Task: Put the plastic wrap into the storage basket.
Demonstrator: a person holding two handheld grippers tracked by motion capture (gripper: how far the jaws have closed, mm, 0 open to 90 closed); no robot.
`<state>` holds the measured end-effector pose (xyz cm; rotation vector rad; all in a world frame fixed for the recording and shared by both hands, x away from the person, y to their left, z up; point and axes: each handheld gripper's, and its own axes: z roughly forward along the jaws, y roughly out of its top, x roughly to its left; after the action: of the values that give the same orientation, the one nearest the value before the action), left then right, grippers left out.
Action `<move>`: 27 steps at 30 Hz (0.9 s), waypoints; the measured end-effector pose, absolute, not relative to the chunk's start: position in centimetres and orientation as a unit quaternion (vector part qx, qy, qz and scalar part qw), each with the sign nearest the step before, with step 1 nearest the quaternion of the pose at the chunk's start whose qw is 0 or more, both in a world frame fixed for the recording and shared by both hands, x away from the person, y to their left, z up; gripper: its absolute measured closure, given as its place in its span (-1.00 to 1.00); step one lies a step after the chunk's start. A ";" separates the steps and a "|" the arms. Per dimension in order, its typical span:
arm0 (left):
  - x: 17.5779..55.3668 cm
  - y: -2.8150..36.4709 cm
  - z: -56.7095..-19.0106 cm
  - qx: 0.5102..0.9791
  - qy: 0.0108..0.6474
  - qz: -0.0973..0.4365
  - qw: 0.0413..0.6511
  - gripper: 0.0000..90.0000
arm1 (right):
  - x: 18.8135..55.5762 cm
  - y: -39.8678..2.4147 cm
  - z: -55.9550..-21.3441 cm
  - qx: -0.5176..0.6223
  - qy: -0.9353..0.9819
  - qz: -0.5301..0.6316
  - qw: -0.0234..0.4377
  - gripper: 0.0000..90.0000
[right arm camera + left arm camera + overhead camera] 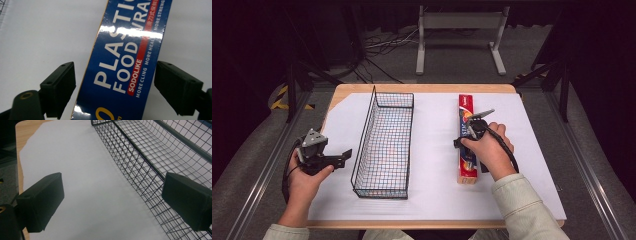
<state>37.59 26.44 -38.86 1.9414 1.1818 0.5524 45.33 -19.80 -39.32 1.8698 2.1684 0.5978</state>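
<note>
Poised over plastic food wrap box (467, 145), right of centre frame.
Right gripper (115, 82) spread wide, straddling without touching; light, stiff, glossy carton, probably slippery, best pinched mid-length across long edges.

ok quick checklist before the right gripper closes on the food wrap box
1. Right gripper jaws open: ok.
2. Plastic food wrap box between the jaws: ok, one jaw on each long side, gaps at both.
3. Box square to the jaws: not ok, it runs at a slant in the right gripper view.
4. Wire basket free to take it: ok, nothing inside.
5. Left gripper out of the way: ok, open beside the basket, apart from its wall.
6. Box lying flat on the white sheet: ok.
</note>
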 end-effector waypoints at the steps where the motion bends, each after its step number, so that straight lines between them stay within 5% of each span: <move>1: 37.6 26.4 -38.9 0.764 0.466 0.216 0.390 -0.89 | 45.4 -19.7 -39.5 0.636 0.737 0.201 0.108 -0.62; 7: 37.7 26.4 -38.9 0.765 0.471 0.210 0.387 -0.85 | 45.5 -19.1 -40.5 0.637 0.742 0.180 0.107 -0.64; 27: 37.4 26.6 -37.9 0.754 0.492 0.194 0.390 -0.40 | 46.0 -18.4 -40.8 0.688 0.712 0.102 0.095 -0.16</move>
<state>37.42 26.56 -37.94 1.9149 1.2506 0.4934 45.98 -18.44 -40.81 2.0388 2.1119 0.3029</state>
